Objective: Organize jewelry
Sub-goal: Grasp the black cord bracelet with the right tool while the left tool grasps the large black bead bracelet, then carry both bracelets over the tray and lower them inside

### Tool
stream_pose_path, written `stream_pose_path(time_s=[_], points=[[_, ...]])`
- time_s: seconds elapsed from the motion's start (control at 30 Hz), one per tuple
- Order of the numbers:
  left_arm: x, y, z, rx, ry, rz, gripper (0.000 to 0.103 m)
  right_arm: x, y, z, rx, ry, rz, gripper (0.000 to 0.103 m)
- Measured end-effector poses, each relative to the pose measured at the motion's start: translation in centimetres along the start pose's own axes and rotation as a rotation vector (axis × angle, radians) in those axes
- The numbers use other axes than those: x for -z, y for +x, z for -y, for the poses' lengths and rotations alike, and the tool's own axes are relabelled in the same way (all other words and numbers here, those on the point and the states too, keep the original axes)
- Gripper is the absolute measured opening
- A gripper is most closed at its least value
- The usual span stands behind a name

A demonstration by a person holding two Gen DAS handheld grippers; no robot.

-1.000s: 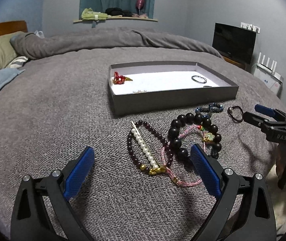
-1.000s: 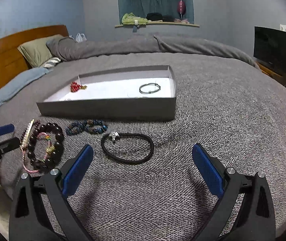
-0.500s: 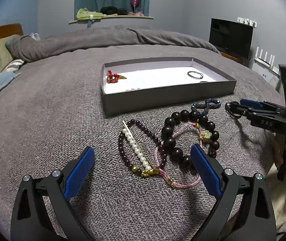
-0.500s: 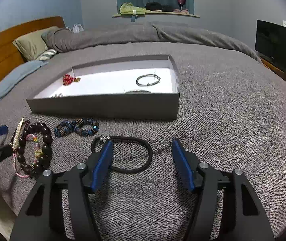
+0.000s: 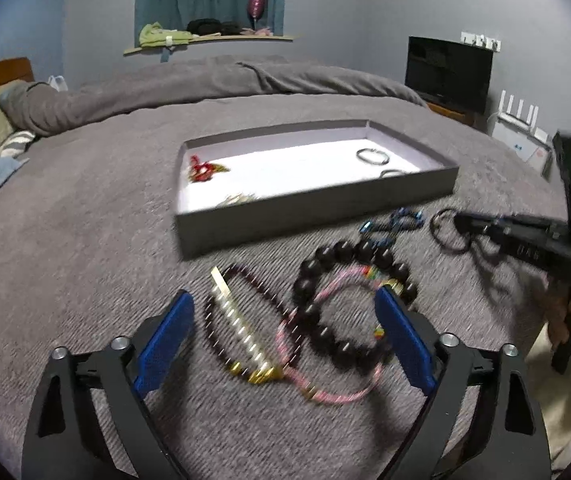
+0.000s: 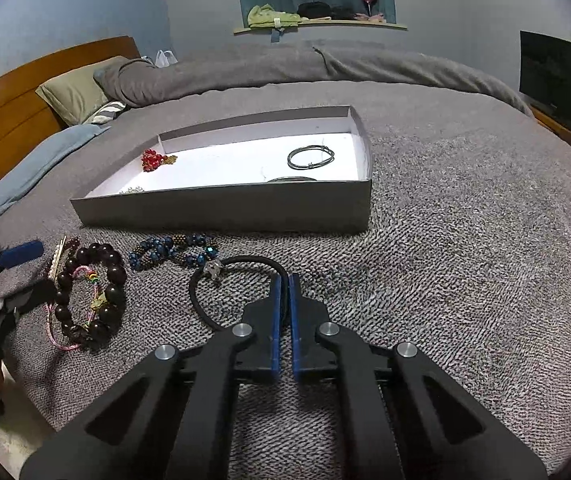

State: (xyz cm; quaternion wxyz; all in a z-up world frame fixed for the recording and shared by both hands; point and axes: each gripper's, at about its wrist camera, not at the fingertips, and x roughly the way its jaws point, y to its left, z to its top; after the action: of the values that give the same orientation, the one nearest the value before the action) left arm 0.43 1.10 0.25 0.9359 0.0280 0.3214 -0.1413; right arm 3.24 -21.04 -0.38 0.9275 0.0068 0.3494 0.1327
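Left wrist view: left gripper [image 5: 283,338] hung over the bead tangle [image 5: 309,320] on the bed [image 5: 85,220], jaws closing with nothing pinched yet; right wrist view: right gripper [image 6: 284,280] was clamped on the black cord bracelet [image 6: 231,280], probably light, limp, best pinched mid-cord.

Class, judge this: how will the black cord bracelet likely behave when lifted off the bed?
The black cord bracelet, pinched at one side by the right gripper, probably sags: thin cord. It looks light. Its small metal charm may swing.
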Motion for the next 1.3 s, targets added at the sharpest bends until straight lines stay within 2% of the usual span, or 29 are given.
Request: stream_pose_path(time_s=[0.07, 0.13, 0.27, 0.33, 0.57, 0.6, 0.63, 0.7, 0.87, 1.17, 1.3], points=[[-0.9, 0.7, 0.5, -0.009, 0.026, -0.014, 0.061, 0.1, 0.0, 0.0, -0.002, -0.003, -0.003, 0.004], [-1.4, 1.2, 1.0, -0.021, 0.044, -0.023, 0.059, 0.1, -0.1, -0.1, 0.002, -0.011, -0.001, 0.004], [-1.4, 2.3, 1.4, -0.019, 0.055, -0.060, 0.043, 0.1, 0.0, 0.1, -0.001, -0.010, -0.008, 0.004], [-1.2, 2.9, 1.4, -0.021, 0.059, -0.088, 0.039, 0.1, 0.2, 0.2, -0.004, -0.011, -0.014, 0.004], [-0.6, 3.6, 1.4, -0.025, 0.081, -0.118, 0.036, 0.1, 0.4, 0.2, -0.006, -0.018, -0.030, 0.004], [-0.6, 3.6, 1.4, -0.021, 0.079, -0.117, 0.032, 0.1, 0.5, 0.2, -0.006, -0.018, -0.031, 0.004], [-0.6, 3.5, 1.3, -0.007, 0.073, -0.119, 0.024, 0.1, 0.4, 0.3, -0.008, -0.015, -0.030, 0.004], [-0.5, 3.3, 1.4, -0.002, 0.080, -0.110, 0.018, 0.1, 0.4, 0.3, -0.009, -0.013, -0.029, 0.004], [-0.5, 2.2, 1.4, 0.011, 0.074, -0.060, 0.015, 0.1, -0.2, 0.2, -0.039, -0.006, -0.004, 0.004], [-1.2, -1.4, 1.6, 0.037, 0.063, 0.115, 0.015, -0.3, -1.9, -0.7, -0.034, -0.046, 0.087, 0.004], [-1.7, -2.5, 2.0, 0.060, 0.075, 0.155, 0.015, -0.7, -2.5, -0.7, -0.046, -0.036, 0.108, 0.004]])
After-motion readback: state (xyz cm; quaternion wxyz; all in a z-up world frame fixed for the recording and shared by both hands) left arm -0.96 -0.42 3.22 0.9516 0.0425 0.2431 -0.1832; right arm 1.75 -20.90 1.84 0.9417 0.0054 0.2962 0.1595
